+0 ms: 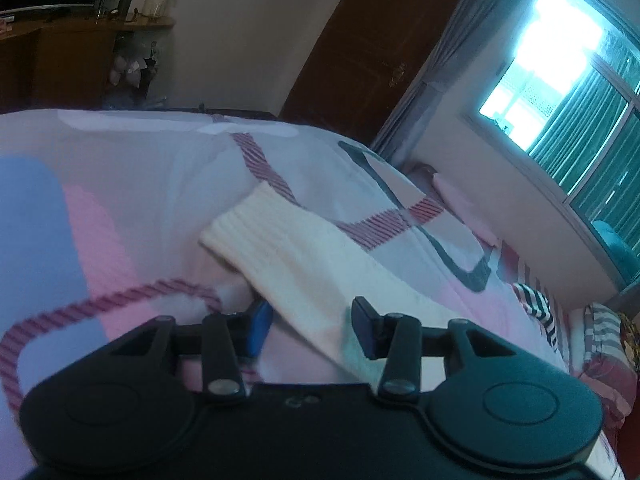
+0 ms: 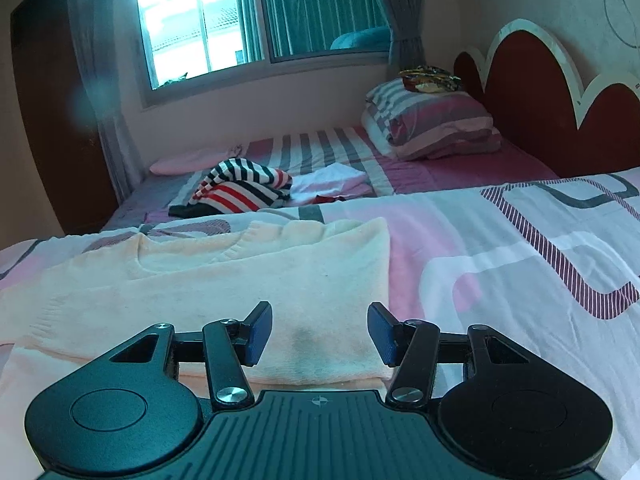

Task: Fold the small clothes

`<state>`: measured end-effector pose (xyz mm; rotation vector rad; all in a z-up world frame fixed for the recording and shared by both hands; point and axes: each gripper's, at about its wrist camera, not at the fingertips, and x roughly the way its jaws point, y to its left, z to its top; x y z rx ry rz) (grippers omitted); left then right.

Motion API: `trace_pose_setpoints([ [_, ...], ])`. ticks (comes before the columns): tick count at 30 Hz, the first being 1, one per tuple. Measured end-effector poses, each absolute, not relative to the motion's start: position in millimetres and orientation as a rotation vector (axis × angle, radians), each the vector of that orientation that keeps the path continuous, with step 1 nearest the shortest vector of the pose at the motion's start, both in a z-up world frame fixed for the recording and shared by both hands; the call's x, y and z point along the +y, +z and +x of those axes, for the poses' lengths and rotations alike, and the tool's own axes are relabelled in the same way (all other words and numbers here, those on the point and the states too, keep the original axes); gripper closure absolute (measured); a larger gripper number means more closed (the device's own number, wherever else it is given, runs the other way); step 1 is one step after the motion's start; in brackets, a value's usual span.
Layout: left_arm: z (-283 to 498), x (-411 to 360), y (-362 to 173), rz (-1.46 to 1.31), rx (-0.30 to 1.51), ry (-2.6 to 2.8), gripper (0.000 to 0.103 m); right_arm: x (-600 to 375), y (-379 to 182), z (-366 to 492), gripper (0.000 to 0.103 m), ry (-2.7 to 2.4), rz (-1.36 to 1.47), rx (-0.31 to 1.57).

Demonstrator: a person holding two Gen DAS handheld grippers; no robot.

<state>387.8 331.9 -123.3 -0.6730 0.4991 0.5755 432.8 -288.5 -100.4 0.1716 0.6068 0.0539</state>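
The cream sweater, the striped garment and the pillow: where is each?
cream sweater (image 2: 240,280): right wrist view, on its chest.
striped garment (image 2: 244,186): right wrist view, on its bunched middle.
pillow (image 2: 436,120): right wrist view, on its striped side.

We hold the left gripper (image 1: 312,326) tilted, its blue-padded fingers (image 1: 260,328) spread wide apart. Our right gripper (image 2: 320,332) sits level, fingers (image 2: 382,330) likewise parted, gripping nothing.

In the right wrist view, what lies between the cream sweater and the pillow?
The striped garment and a white cloth lie on the bed between the sweater and the pillow.
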Motion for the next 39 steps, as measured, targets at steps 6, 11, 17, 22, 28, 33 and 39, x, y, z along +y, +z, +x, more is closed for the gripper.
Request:
trace_pose_setpoints([
  [6, 426, 321, -117, -0.343, 0.668, 0.586, 0.101, -299, -104, 434, 0.049, 0.037, 0.180, 0.620],
  [11, 436, 298, -96, -0.383, 0.632, 0.493, 0.101, -306, -97, 431, 0.049, 0.034, 0.184, 0.604],
  [17, 440, 201, -67, -0.327, 0.495, 0.274, 0.101, -313, -92, 427, 0.049, 0.025, 0.207, 0.598],
  [22, 456, 83, -56, -0.132, 0.477, 0.062, 0.101, -312, -91, 431, 0.049, 0.042, 0.211, 0.598],
  [28, 476, -41, -73, 0.054, 0.558, -0.125, 0.101, -316, -93, 427, 0.049, 0.052, 0.230, 0.593],
  [33, 476, -103, -97, 0.175, 0.603, -0.196, 0.101, -327, -93, 420, 0.049, 0.052, 0.254, 0.579],
  [39, 479, -147, -126, 0.269, 0.643, -0.310, 0.080, -346, -95, 415, 0.049, 0.028, 0.294, 0.568],
])
